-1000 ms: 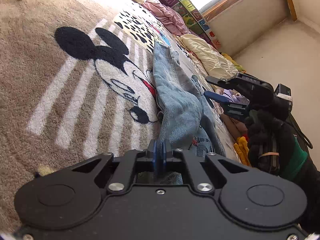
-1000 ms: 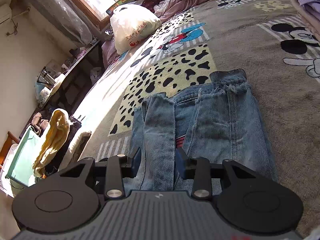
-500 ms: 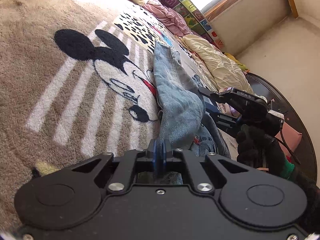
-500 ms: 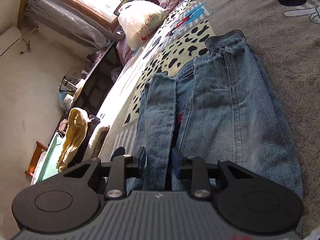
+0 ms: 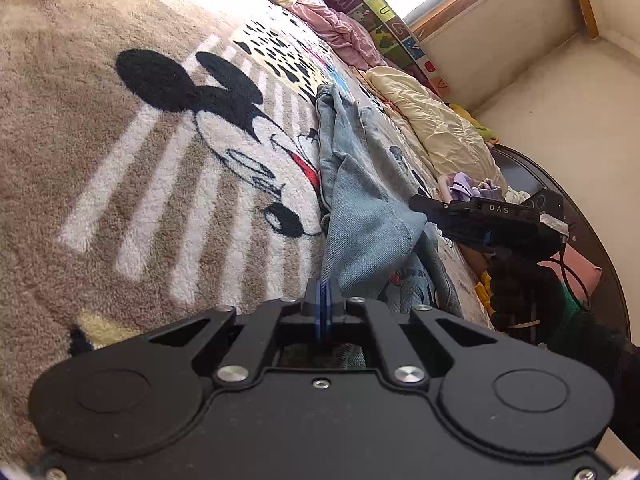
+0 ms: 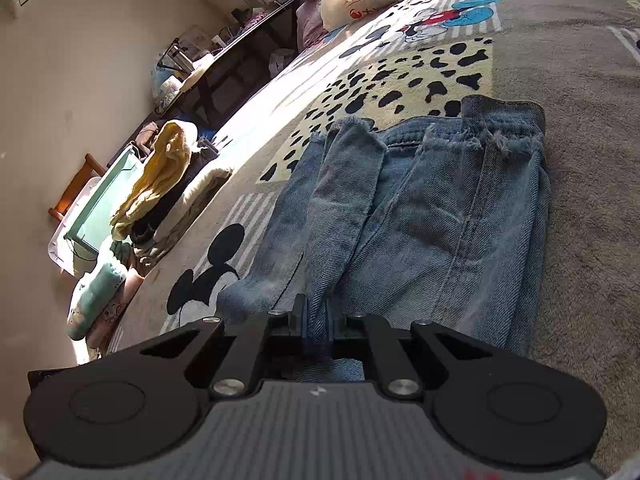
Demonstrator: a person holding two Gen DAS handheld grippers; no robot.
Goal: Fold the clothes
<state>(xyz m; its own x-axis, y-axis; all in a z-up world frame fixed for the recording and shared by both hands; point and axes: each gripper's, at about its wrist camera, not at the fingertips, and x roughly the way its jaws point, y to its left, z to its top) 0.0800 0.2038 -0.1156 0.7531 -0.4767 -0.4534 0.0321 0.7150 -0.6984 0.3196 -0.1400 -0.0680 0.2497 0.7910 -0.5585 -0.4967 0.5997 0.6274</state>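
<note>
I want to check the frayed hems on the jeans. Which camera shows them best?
The right wrist view: the jeans lie spread out, with both frayed hems facing the camera. The left wrist view shows the jeans only edge-on and bunched, so the hems cannot be made out.

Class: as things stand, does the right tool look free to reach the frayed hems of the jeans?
Probably not yet: the right tool is shut on the jeans, though nothing covers the frayed hems.

The right claw [image 5: 424, 210], seen from the left wrist, carries white letters "DAS" on its black body. The alphabet mat [image 5: 384, 8] along the wall shows letters "M", "U", "Z".
</note>
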